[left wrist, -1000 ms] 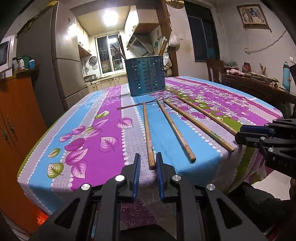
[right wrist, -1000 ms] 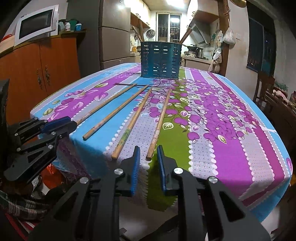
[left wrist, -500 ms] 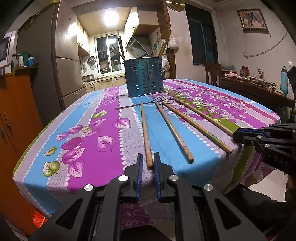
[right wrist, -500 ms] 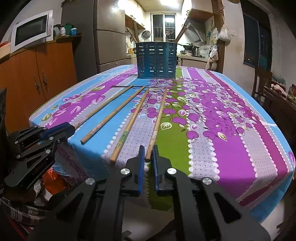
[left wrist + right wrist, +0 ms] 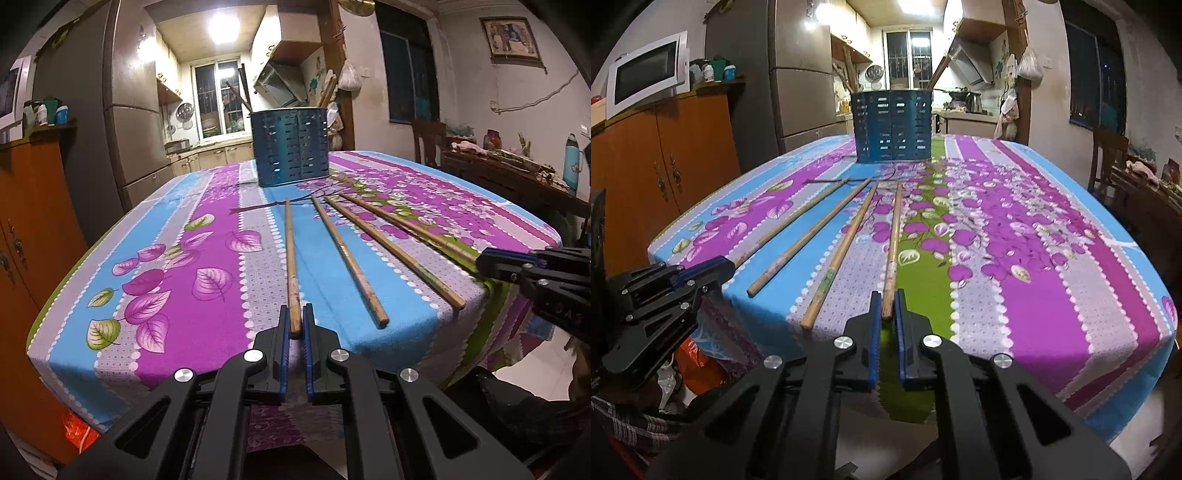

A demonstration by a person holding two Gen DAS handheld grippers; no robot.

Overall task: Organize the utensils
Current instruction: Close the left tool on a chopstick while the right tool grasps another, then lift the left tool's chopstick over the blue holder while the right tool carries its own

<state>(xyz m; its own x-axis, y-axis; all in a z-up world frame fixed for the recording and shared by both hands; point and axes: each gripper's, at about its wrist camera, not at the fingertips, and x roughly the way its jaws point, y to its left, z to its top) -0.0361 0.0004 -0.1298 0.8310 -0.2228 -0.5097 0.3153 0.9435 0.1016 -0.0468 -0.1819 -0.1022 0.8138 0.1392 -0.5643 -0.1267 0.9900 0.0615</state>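
Tools (image 5: 295, 325) closer; four chopsticks (image 5: 349, 258)

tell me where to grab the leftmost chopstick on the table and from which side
Grip the leftmost chopstick at its thick near end, by the table edge, coming in level from the front along its length. It lies flat on the cloth, pointing toward the blue holder, so that butt end is the easiest part to pinch from both sides. The left gripper already straddles it there.

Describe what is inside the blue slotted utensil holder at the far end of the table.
A few long stick-like utensil ends poke up above the rim of the blue holder. Through its slots only dim shapes show; its walls hide the lower contents and base, so a count is impossible.
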